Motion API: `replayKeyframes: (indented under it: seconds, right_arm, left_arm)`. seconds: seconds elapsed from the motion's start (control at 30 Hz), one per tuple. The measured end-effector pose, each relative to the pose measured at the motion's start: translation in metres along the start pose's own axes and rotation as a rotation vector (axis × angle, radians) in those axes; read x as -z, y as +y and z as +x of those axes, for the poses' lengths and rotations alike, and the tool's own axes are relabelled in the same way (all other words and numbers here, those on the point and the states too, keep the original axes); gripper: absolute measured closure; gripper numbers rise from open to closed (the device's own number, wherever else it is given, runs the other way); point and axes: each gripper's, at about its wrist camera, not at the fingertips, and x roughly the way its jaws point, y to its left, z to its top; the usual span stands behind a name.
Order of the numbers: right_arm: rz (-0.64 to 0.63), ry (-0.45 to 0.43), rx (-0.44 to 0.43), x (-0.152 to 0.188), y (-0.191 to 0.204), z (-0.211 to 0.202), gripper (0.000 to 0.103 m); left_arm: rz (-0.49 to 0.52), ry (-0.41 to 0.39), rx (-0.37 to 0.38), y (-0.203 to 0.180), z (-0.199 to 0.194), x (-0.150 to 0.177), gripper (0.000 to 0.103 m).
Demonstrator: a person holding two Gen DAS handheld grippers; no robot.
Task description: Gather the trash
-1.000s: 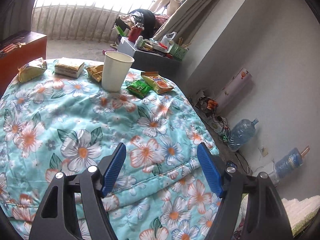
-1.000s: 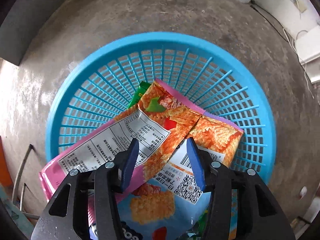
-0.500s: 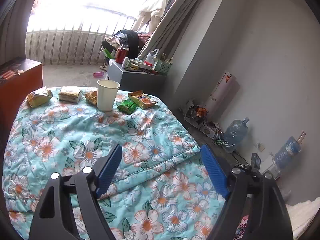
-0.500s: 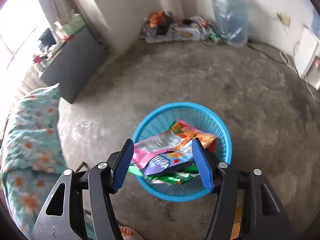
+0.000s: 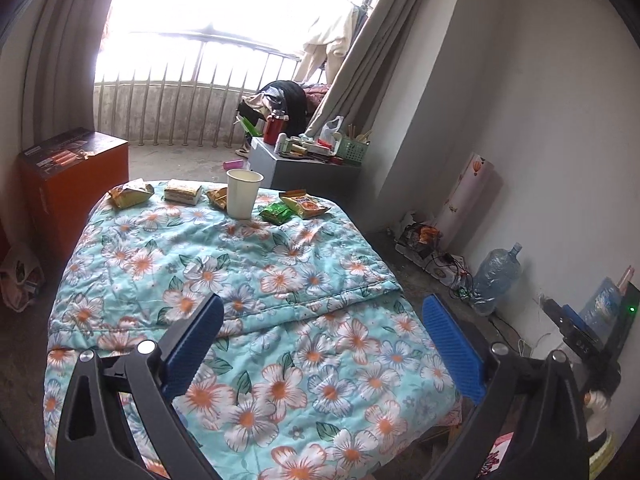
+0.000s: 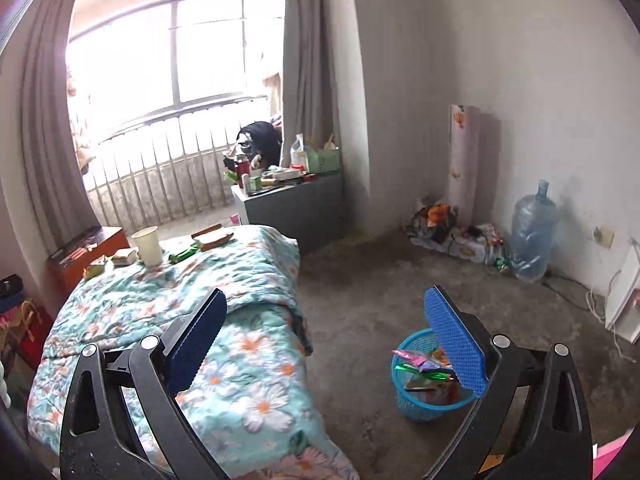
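Both claws just spread wide, empty: left gripper (image 5: 318,344), right gripper (image 6: 326,338). Remaining trash, white paper cup (image 5: 243,193) and crinkled foil snack wrappers (image 5: 294,208), sits on the far end of the floral quilt (image 5: 280,280); round blue plastic basket (image 6: 430,402) on the floor beside. Suggest pinching wrappers flat at an edge and gripping the cup gently.

Floral bed (image 5: 248,320) with cup (image 5: 241,196), wrappers (image 5: 304,205)

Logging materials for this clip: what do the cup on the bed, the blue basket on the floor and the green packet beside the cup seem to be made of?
Cup: likely paper, matte off-white, thin rolled rim, no gloss.
Blue basket: moulded plastic by its look, uniform bright blue with slotted lattice walls.
Green packet: probably plastic or foil film, crinkled with shiny highlights; too small to tell which.
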Motion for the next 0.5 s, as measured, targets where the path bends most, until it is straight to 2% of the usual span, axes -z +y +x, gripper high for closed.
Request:
replayKeyframes:
  seconds: [0.13, 0.2, 0.3, 0.43, 0.5]
  right_arm:
    - [-0.032, 0.019, -0.008, 0.01, 0.035, -0.02, 0.008]
    - [-0.042, 0.08, 0.008, 0.02, 0.048, -0.018, 0.008]
    - [-0.037, 0.159, 0.011, 0.04, 0.052, -0.006, 0.008]
    - [-0.04, 0.208, 0.048, 0.063, 0.071, -0.017, 0.008]
    - [-0.016, 0.242, 0.033, 0.07, 0.069, -0.016, 0.008]
  left_arm:
    - [-0.006, 0.031, -0.075, -0.013, 0.002, 0.021, 0.006]
    - [0.016, 0.082, -0.124, -0.023, 0.01, 0.035, 0.005]
    - [0.036, 0.104, -0.141, -0.034, 0.017, 0.056, 0.006]
    - [0.072, 0.193, -0.156, -0.047, 0.034, 0.076, 0.006]
    - [0.083, 0.226, -0.174, -0.051, 0.041, 0.081, 0.006]
